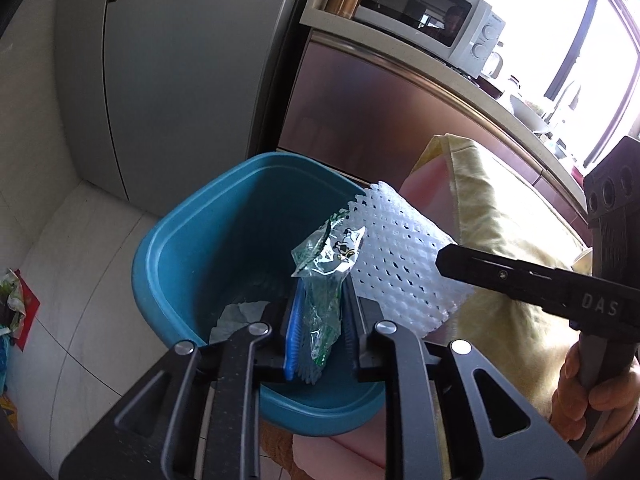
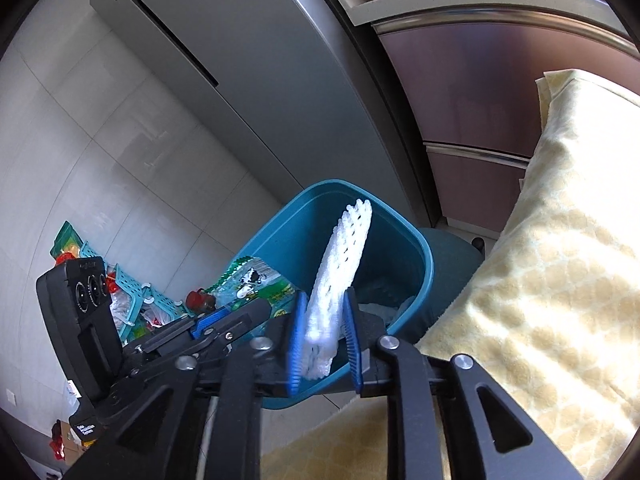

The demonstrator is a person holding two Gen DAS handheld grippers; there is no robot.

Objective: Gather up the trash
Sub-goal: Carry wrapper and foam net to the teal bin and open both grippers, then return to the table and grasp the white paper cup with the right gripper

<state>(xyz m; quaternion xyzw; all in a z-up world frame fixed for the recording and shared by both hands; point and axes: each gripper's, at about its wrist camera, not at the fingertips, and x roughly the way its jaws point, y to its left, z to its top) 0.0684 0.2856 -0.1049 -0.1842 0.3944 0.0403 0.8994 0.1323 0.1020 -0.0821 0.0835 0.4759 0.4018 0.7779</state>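
A blue trash bin (image 1: 168, 264) stands on the floor by the fridge; it also shows in the right wrist view (image 2: 416, 264). My left gripper (image 1: 320, 332) is shut on a clear crumpled plastic wrapper (image 1: 324, 264) with green print, held over the bin's opening. My right gripper (image 2: 326, 344) is shut on a white foam net sleeve (image 2: 340, 280), held over the bin's near rim. The sleeve (image 1: 400, 264) and the right gripper's finger (image 1: 520, 280) show at right in the left wrist view. The left gripper (image 2: 224, 320) and its wrapper (image 2: 256, 280) show in the right wrist view. Crumpled paper (image 1: 240, 312) lies inside the bin.
A grey fridge (image 1: 180, 80) stands behind the bin, beside brown cabinets (image 1: 360, 112) with a microwave (image 1: 432, 12) on the counter. A yellow cushion (image 2: 552, 260) lies at right. A teal basket (image 2: 132, 292) and scattered litter (image 1: 16, 304) lie on the tiled floor at left.
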